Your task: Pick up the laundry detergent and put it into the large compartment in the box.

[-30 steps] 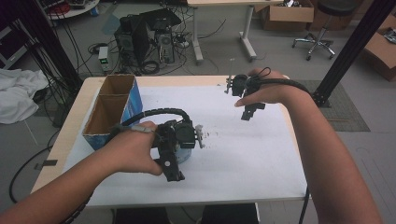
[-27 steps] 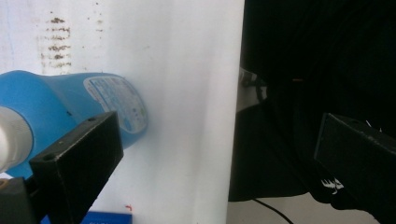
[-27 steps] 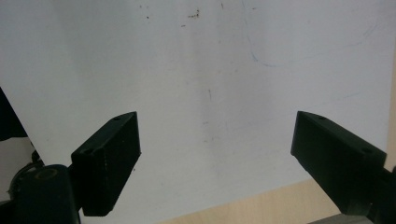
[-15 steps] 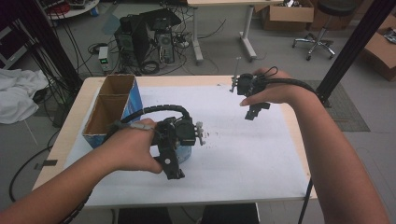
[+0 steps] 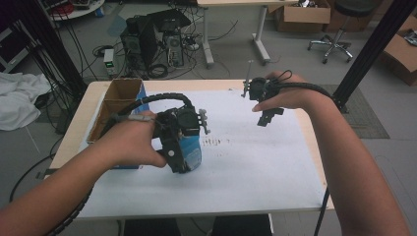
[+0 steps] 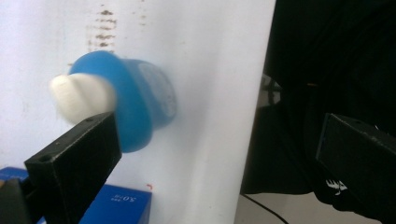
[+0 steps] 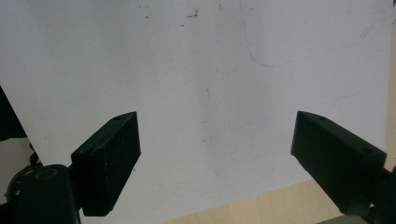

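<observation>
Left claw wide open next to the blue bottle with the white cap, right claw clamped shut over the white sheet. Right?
Not quite. The right claw is wide open, not shut: in the right gripper view its jaws stand far apart over the white sheet. The left claw is open beside the blue bottle, as you said.

Blue bottle [image 6: 135, 109] blurred, fingers cropped

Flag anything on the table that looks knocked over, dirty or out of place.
The blue plastic bottle with a white cap seems to lie on its side on the white table sheet, between the left gripper's open jaws. Dark smudge marks stain the sheet just beyond it.
</observation>
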Motion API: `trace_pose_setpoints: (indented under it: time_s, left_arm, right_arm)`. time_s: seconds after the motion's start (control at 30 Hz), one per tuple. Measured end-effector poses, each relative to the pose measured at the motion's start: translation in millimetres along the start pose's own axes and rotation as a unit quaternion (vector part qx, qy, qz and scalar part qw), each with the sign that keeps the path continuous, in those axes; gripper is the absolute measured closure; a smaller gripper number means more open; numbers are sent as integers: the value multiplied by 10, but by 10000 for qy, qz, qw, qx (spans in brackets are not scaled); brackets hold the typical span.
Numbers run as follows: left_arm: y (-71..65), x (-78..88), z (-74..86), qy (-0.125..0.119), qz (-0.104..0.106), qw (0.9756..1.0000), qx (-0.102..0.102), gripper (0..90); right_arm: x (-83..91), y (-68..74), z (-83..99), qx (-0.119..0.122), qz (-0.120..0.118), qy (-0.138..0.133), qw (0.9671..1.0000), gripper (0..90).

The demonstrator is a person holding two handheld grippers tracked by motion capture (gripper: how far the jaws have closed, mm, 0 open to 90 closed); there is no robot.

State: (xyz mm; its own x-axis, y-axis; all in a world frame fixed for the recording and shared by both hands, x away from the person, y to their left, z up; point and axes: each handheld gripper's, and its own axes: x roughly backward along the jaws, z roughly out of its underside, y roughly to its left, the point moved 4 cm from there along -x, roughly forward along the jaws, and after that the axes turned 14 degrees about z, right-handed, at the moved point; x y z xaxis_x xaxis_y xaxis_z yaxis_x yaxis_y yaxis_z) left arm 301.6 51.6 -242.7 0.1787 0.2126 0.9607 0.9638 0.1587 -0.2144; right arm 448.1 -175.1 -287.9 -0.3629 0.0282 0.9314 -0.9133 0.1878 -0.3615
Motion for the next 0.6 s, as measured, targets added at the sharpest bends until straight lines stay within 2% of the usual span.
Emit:
trace_pose_setpoints:
  time_s: [0.3,0.6]
  left_arm:
    - [186,74,67,-187,-80,9992,344,5]
    - [339,25,92,-65,-36,9981,613,5]
  right_arm:
    - [-4,19,-46,50,9,-7,10000,158]
    - [-2,16,-29,13,15,0,10000,158]
